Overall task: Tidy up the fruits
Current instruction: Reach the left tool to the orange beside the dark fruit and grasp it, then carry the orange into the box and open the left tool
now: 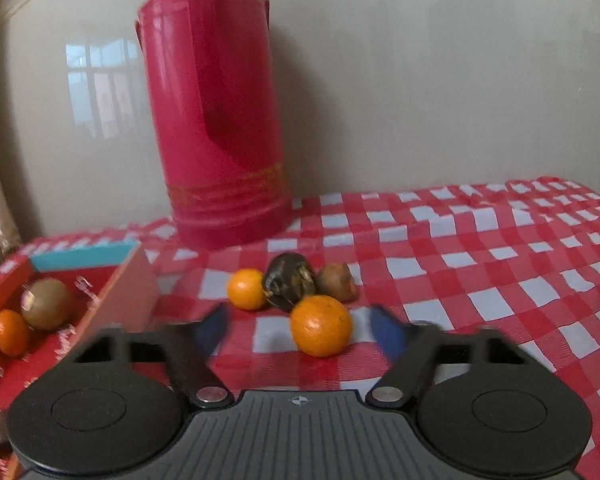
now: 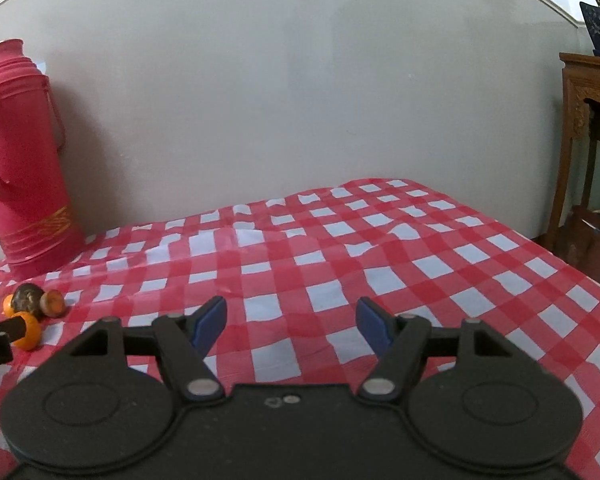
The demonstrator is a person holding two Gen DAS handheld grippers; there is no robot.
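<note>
In the left wrist view a mandarin orange (image 1: 321, 326) lies on the checked cloth between the blue pads of my left gripper (image 1: 300, 326). The jaws are open, with a gap showing on both sides of the fruit. Just behind it sit another orange (image 1: 246, 289), a dark wrinkled fruit (image 1: 289, 286) and a brown fruit (image 1: 336, 282). A red cardboard box (image 1: 128, 292) at the left holds a kiwi (image 1: 47, 304) and an orange (image 1: 11, 332). My right gripper (image 2: 292, 320) stands open over bare cloth, well to the right of the fruit cluster (image 2: 32, 304).
A tall pink thermos (image 1: 216, 120) stands against the wall behind the fruit and shows again as the thermos (image 2: 20, 160) at far left. The red-and-white tablecloth (image 2: 380, 240) runs right to the table edge, with a wooden stand (image 2: 584, 120) beyond it.
</note>
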